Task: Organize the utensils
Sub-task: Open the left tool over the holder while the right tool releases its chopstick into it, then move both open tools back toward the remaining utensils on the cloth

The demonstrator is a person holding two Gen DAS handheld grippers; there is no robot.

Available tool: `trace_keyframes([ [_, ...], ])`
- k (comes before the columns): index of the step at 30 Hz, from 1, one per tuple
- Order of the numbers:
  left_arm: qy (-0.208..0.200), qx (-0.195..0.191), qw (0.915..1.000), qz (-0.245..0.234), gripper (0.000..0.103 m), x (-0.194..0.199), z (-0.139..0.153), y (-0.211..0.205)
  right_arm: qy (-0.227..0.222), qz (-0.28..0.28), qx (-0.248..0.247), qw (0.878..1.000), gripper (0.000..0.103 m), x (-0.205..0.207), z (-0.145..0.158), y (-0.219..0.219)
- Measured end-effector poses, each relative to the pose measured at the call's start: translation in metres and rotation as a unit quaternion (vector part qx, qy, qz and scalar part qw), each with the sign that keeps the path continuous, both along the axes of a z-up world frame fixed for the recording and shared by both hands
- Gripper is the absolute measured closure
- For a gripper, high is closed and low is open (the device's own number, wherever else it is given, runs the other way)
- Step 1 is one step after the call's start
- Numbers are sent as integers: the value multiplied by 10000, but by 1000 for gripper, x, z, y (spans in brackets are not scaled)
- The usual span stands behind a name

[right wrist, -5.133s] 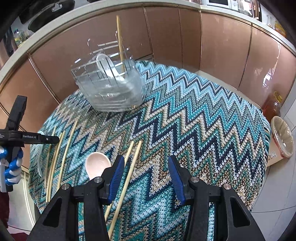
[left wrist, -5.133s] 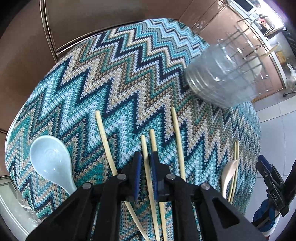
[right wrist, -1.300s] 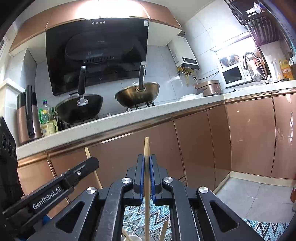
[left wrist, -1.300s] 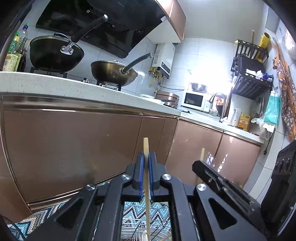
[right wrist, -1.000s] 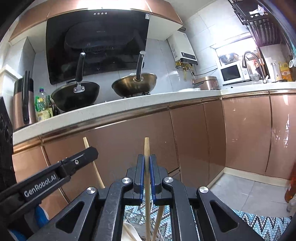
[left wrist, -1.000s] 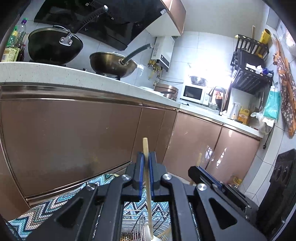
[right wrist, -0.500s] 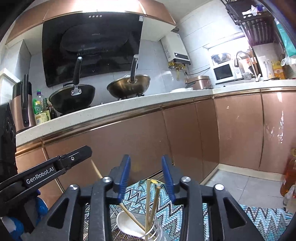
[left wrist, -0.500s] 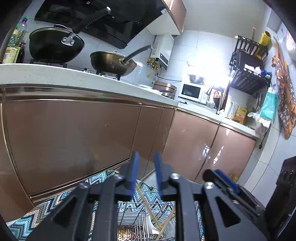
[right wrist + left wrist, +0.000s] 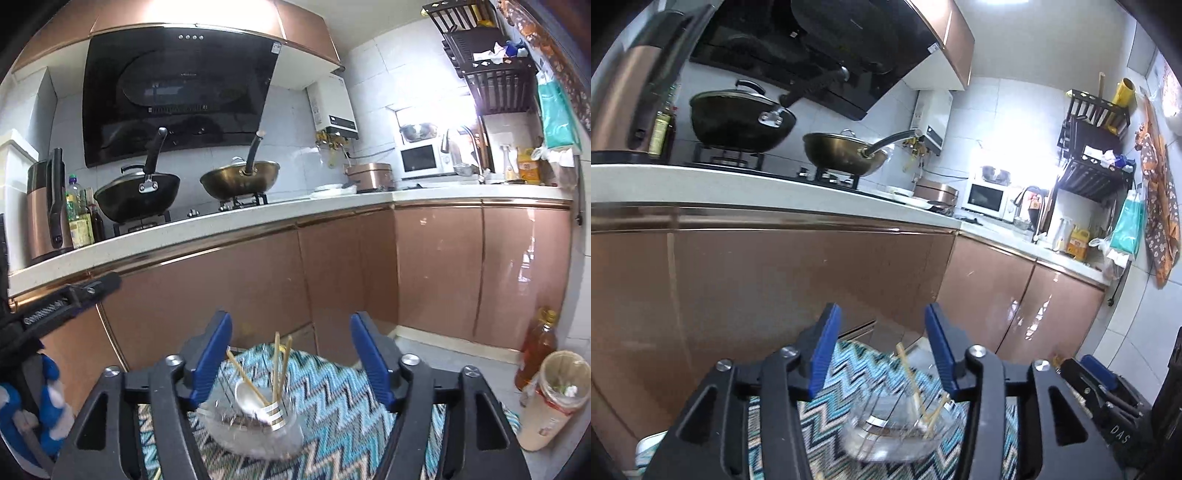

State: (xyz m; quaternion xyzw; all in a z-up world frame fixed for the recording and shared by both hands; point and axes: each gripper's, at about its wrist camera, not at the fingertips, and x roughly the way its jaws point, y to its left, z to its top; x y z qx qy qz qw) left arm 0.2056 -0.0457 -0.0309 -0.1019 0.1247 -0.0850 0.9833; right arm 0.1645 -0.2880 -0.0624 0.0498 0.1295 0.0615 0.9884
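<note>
**Blue-padded jaws wide apart above the utensil holder**

Blue pads line both grippers, and both sets of fingers are spread wide with nothing between them. The left gripper hangs over the zigzag-knit cloth, looking toward the copper-coloured cabinet doors. Framed between its fingers, lower down, stands the clear utensil holder on the cloth, motion-blurred, with pale wooden chopsticks leaning inside it at crossing angles.

The right gripper is likewise parted and holds nothing. Beneath it the same clear utensil holder sits on the zigzag-knit cloth. Chopsticks stand in it: two near upright and close together, another slanting to the left. A white ceramic spoon rests in the holder too, its bowl facing the camera. At the left edge of this view the left gripper's black finger reaches in, with a blue-and-white gloved hand below it.

Behind, a black wok and a brass-coloured wok sit on the hob under the range hood. On the floor to the right stand an amber bottle and a lined waste bin.
</note>
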Motion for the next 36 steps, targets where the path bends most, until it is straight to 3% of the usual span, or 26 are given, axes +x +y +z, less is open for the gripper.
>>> trace_keyframes([
  [7,213,-50,9997,111,52,-56,-12,34,480,-168,-39,9987,17,-36,-17,9],
  [12,332,-87,9994,73,52,-78,-20,50,556,-229,-23,9982,0,-57,-17,19],
  [26,636,-163,9978,-53,52,-111,-32,92,494,-486,40,9976,0,-107,-9,34],
  [36,846,-191,9961,-148,52,-128,-32,112,720,-150,92,9972,0,-118,-15,45],
])
